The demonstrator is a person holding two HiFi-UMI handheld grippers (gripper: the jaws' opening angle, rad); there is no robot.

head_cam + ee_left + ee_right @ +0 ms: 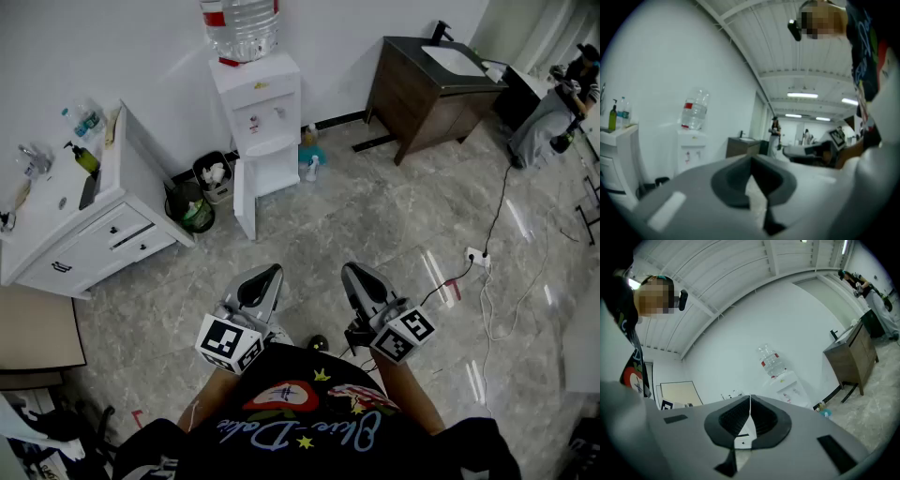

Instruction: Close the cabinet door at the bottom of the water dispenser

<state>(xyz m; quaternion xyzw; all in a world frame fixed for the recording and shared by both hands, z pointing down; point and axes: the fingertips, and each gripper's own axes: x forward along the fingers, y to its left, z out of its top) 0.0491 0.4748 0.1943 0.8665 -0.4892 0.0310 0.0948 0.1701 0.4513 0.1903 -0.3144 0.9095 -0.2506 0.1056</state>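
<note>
The closing has not begun; this reads as the approach. The water dispenser (pixel 258 103) stands against the far wall, well apart from the person. Its cabinet door (pixel 245 199) at the bottom is swung wide open and juts out over the floor (pixel 375 225) on the left of the open compartment.

Both tools are held close to the body. The left tongs (pixel 262 277) are clenched with nothing between them, and the right tongs (pixel 359 277) are clenched and empty too.

The next move likely calls for walking up to the dispenser, stooping low, and setting one clenched tip against the door's outer face. A push there should sweep it round on its hinge until it sits flush. No grasp seems needed.

The door is a flat, rigid white panel, smooth like the boxy casing above it. It should slide under a hard tip, so a push near the free edge looks safest. A clear ribbed bottle (pixel 241 26) with a red band crowns the dispenser. The floor is glossy, marble-patterned tile
</note>
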